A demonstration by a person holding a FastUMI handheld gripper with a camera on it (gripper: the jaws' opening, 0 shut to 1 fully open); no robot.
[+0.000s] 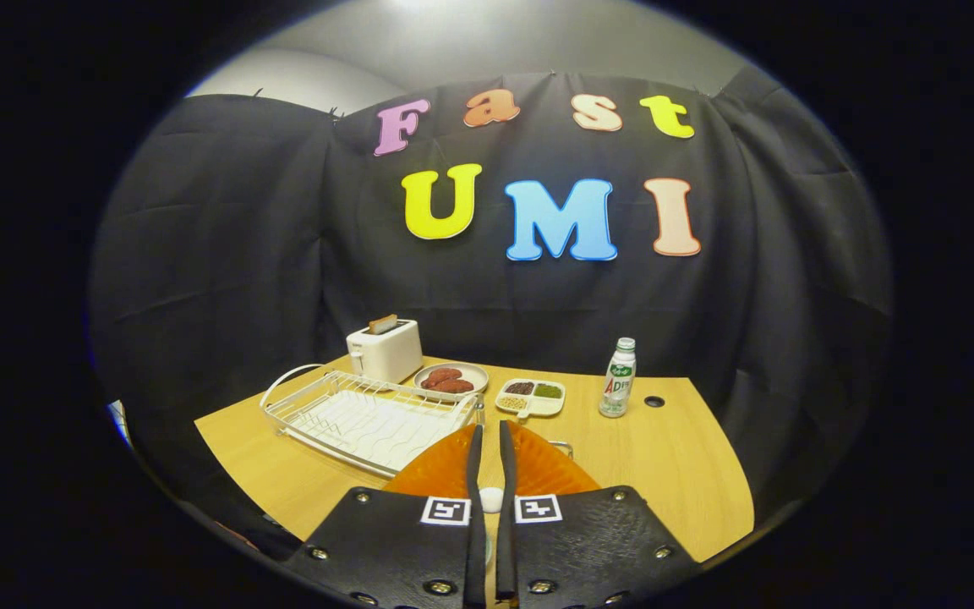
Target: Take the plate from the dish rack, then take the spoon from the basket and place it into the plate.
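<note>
The gripper (491,440) has its two black fingers (474,474) drawn close together, a narrow slit between them, and the orange plate (440,469) stands on edge in that slit — its ribbed disc spreads out to either side of the fingers, so both fingers appear to press on it. The plate is raised above the wooden table (673,465), just in front of the near end of the white wire dish rack (369,419); the rack lies to the left of the fingers and beyond them, its slots bare. A spoon and a basket cannot be made out; something small and metallic peeks out just past the plate's right edge, too hidden to name.

Farther back, near the black cloth wall, a white toaster (384,349) stands with a slice of bread poking from its top; beside it sits a small plate of sausages (451,378), then a white divided dish (531,397) with dark, green and pale fillings. A bottle (618,378) with a white cap stands upright to the right of that dish, well apart from the fingers; a dark round hole (654,402) shows in the tabletop just beside it.
</note>
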